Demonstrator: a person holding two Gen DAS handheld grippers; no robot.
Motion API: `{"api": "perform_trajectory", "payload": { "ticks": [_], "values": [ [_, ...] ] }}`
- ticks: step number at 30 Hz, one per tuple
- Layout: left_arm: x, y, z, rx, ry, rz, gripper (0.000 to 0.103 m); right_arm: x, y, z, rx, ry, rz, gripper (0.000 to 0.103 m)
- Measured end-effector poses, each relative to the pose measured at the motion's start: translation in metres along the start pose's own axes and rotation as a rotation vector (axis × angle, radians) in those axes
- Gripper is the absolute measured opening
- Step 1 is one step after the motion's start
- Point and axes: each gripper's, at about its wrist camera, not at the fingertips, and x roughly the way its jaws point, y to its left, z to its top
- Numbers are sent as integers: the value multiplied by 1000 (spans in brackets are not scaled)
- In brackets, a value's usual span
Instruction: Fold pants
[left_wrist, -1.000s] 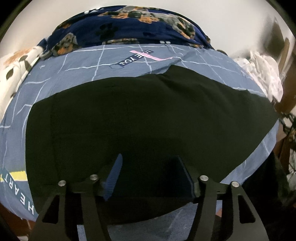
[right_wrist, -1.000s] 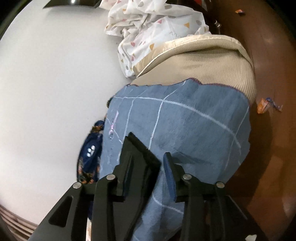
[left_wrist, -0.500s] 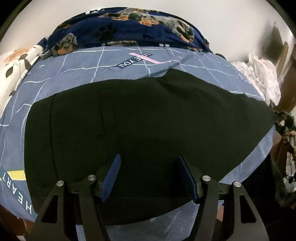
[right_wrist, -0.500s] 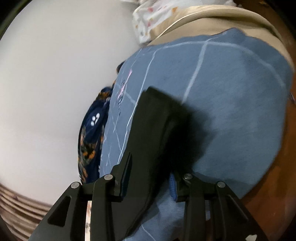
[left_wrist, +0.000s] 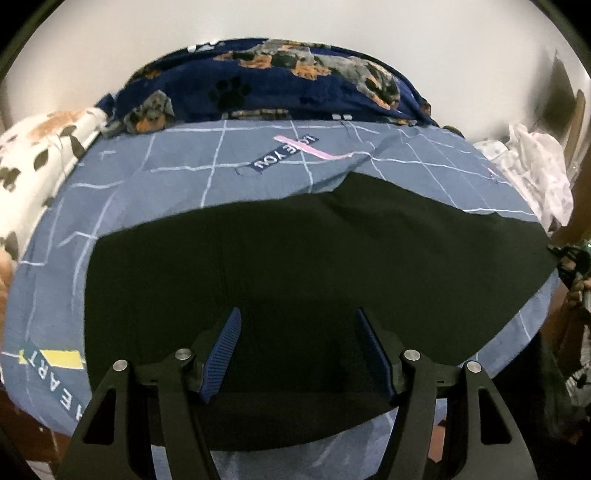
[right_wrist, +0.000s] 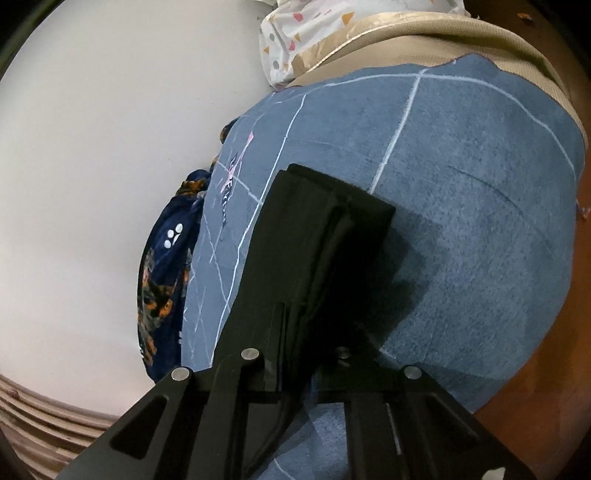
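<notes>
in the left wrist view we see the black pants (left_wrist: 295, 280) spread flat across the blue checked bed sheet (left_wrist: 184, 173), filling the middle of the picture from nine o'clock to three o'clock, with one corner peaking toward one o'clock. our left gripper (left_wrist: 297, 350) sits at six o'clock with its jaws spread, the blue ribbed pads (left_wrist: 221, 354) standing apart above the dark cloth and nothing pinched between them. beyond the pants, at twelve o'clock, a navy dog-print blanket (left_wrist: 280, 92) lies bunched against the pale wall, a white paw-print cloth (left_wrist: 40, 162) sits at nine o'clock, and a crumpled white fabric (left_wrist: 532, 170) at two o'clock. in the right wrist view our right gripper (right_wrist: 306, 325) comes up from six o'clock, and its jaws have just been closing: they are now pressed together on a folded edge of the pants (right_wrist: 317, 229), whose layered black hem sticks out past the fingers toward twelve o'clock over the sheet (right_wrist: 461, 192). a beige ribbed cover (right_wrist: 461, 40) lies at one o'clock, and the navy blanket (right_wrist: 166, 266) at nine o'clock.
</notes>
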Motion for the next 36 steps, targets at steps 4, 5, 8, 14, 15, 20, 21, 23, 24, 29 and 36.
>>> {"api": "perform_trajectory", "payload": {
  "ticks": [4,5,8,14,15,20,21,23,24,29,36],
  "values": [
    [-3,-4,5,1,-24,74,65,2,-1,1,23,-4,9,10],
    [-4,-4,5,-6,-28,84,65,2,0,1,21,-5,6,10],
    [-4,-2,6,-11,-32,134,65,5,5,2,-7,-10,-33,7],
    [-2,2,3,-7,-24,185,65,6,11,1,-31,-13,-71,5],
    [-1,3,3,-11,-21,184,65,5,12,1,-31,-14,-72,6],
    [2,7,3,-22,-9,192,65,3,17,-1,-37,-23,-70,6],
    [2,8,2,-27,-5,195,65,2,18,-1,-38,-26,-67,6],
    [3,9,1,-31,2,200,65,0,21,-2,-45,-30,-65,7],
    [4,10,1,-36,6,201,65,-1,24,-2,-53,-32,-69,7],
    [7,12,0,-43,16,207,66,-5,40,-4,-106,-36,-75,7],
    [10,15,0,-49,31,210,66,-2,71,-15,-187,-29,-65,7]
  ]
}}
